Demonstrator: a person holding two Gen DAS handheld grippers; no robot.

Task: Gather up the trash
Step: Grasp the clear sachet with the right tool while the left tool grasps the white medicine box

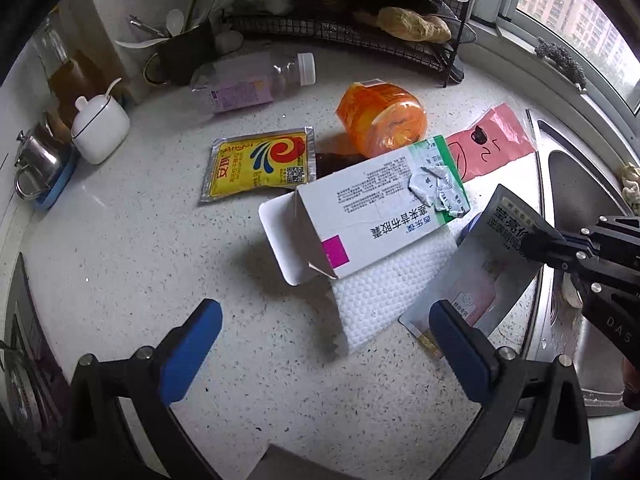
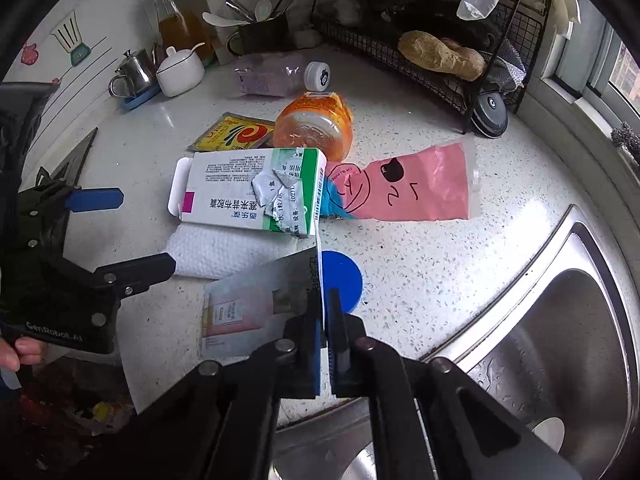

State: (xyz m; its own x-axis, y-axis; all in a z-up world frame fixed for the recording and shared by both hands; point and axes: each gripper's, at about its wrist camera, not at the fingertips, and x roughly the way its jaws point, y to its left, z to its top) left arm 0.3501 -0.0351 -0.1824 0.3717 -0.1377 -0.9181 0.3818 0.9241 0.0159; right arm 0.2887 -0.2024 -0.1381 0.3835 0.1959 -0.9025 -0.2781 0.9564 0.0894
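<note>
Trash lies on a speckled white counter (image 1: 132, 248). My right gripper (image 2: 325, 320) is shut on the edge of a silver sachet (image 2: 260, 300), which also shows in the left wrist view (image 1: 476, 268), tilted up off the counter. My left gripper (image 1: 326, 334) is open and empty, low over the counter in front of a white paper towel (image 1: 384, 292). A white medicine box (image 1: 376, 208) lies on the towel. Behind it are a yellow packet (image 1: 260, 164), an orange plastic cup (image 1: 382, 118), a pink wrapper (image 1: 490, 140) and a clear bottle (image 1: 256, 78).
A steel sink (image 2: 560, 340) lies to the right of the counter. A black wire rack (image 2: 436, 52) stands at the back. A white sugar pot (image 1: 100, 128), a steel jug (image 1: 34, 160) and a utensil holder (image 1: 184, 52) stand at the left. A blue disc (image 2: 344, 276) lies near the sachet.
</note>
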